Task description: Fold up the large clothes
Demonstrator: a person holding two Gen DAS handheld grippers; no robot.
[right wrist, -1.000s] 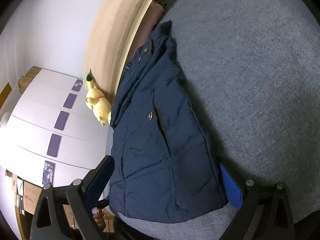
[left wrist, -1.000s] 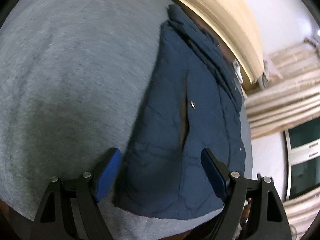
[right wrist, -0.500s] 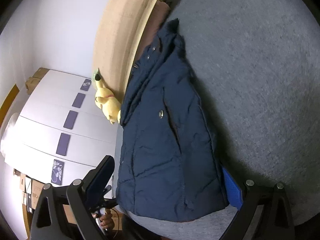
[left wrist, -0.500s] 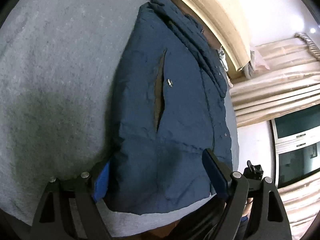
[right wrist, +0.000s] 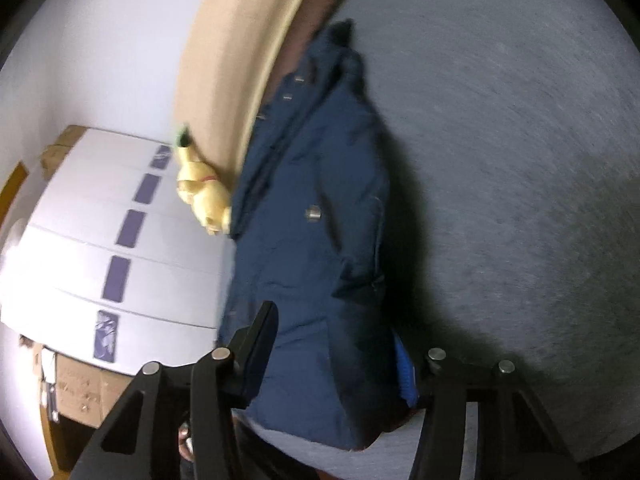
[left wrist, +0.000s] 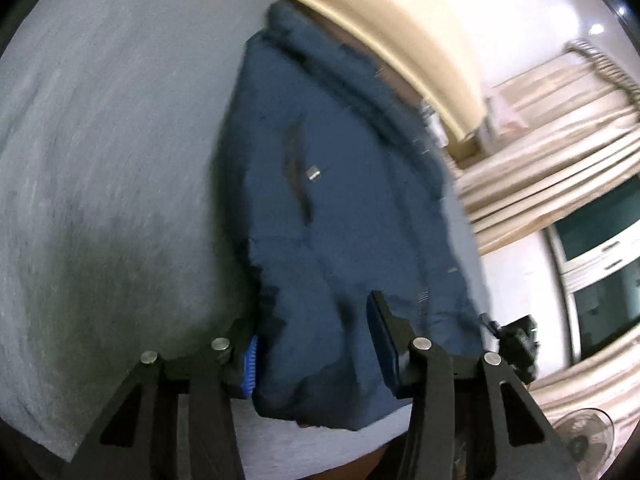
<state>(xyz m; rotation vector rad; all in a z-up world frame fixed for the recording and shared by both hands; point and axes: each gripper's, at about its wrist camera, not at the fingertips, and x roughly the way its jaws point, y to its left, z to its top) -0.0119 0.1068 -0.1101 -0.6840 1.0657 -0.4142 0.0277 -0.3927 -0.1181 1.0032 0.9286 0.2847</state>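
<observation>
A navy padded jacket (left wrist: 344, 200) lies lengthwise on a grey bed cover (left wrist: 100, 140), collar toward the headboard, with a snap button showing on its front. My left gripper (left wrist: 314, 350) is at the jacket's near hem. Its jaws are closing, and the bunched fabric fills the space between the blue pads. In the right wrist view the same jacket (right wrist: 320, 184) runs along the bed's left edge. My right gripper (right wrist: 336, 352) straddles the hem there. Its jaws are closing too, with the fabric puffed up between the fingers. Both views are motion-blurred.
A beige headboard (left wrist: 380, 12) curves behind the collar. A yellow plush toy (right wrist: 202, 192) leans against the headboard (right wrist: 228, 60), beside a white wardrobe (right wrist: 80, 220). Curtains (left wrist: 540, 120) and a fan (left wrist: 584, 444) stand off the bed's right side. The grey cover (right wrist: 520, 160) stretches wide to the right.
Both grippers' jaws have narrowed from wide apart onto the jacket's hem, which now bunches between them. The left gripper slid across from the bare cover to over the jacket.
</observation>
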